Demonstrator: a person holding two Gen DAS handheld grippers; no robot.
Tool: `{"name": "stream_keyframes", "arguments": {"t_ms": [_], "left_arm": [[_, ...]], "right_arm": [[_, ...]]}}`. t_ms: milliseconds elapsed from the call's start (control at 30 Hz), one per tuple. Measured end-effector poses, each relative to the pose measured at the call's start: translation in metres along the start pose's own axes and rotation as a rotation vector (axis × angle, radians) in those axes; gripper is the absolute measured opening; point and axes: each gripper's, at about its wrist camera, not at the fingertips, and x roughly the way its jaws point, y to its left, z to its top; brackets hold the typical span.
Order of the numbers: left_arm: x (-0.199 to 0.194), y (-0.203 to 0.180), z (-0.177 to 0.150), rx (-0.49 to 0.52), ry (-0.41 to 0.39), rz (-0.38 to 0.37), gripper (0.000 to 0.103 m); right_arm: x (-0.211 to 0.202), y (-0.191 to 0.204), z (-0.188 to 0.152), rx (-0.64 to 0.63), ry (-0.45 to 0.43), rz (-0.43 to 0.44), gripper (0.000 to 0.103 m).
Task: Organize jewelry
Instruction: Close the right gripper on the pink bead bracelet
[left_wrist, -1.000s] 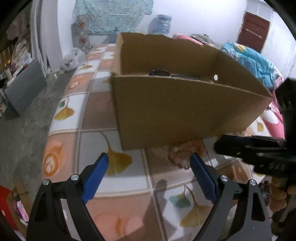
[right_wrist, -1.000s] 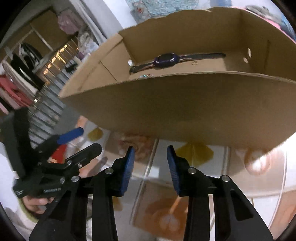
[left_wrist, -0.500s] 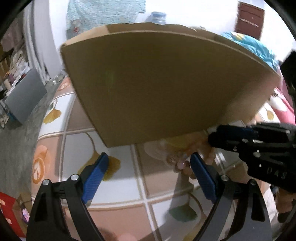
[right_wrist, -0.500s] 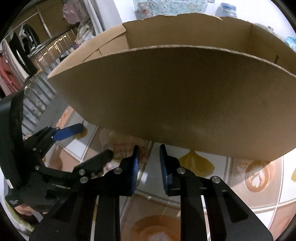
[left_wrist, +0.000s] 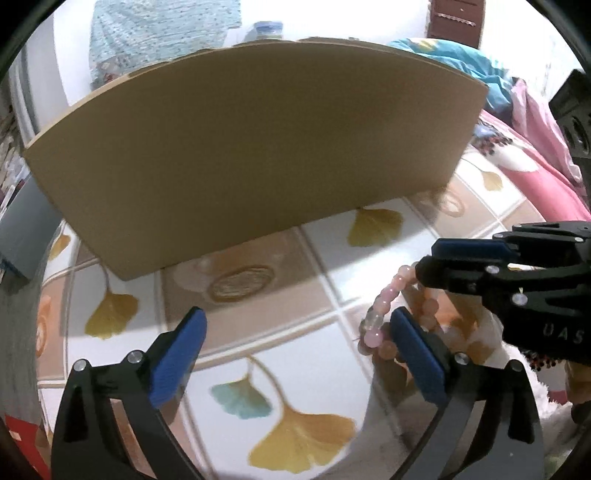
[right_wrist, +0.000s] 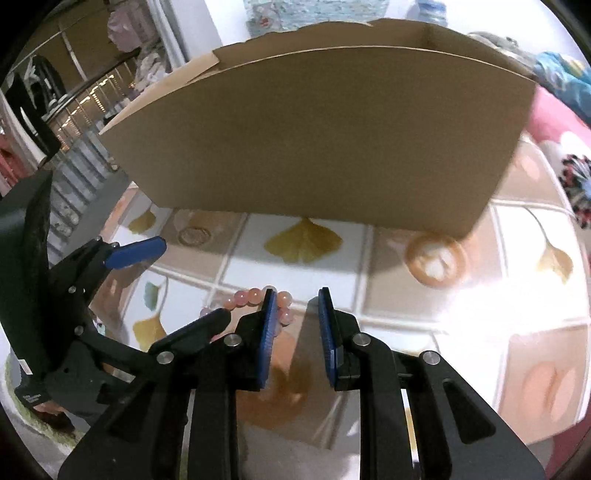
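Two grippers meet low over your tiled table (left_wrist: 317, 266), in front of a tall cardboard box (left_wrist: 251, 147) whose near wall fills the upper half of both views. Your left gripper (left_wrist: 295, 347) has its blue pads spread wide and its jaws are opening; nothing lies between them but ginkgo-leaf tiles. A pink bead bracelet (left_wrist: 384, 314) lies on the table at the outer side of that gripper's right-hand pad, curving up to the tip of your right gripper (right_wrist: 297, 314). In the right wrist view the same bracelet sits just to the left of the left-hand pad, touching or nearly touching it; motion blur makes contact hard to judge. Your right gripper's jaws stand at a narrow gap with only bare tile between the pads. The box's interior is hidden from both cameras here.
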Motion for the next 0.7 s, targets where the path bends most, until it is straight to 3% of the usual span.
{"name": "stream_keyframes", "arguments": {"t_ms": [700], "left_arm": [[0.001, -0.014, -0.001, -0.026, 0.015, 0.030, 0.098]], "right_arm": [[-0.004, 0.006, -0.002, 0.010, -0.006, -0.018, 0.020]]}}
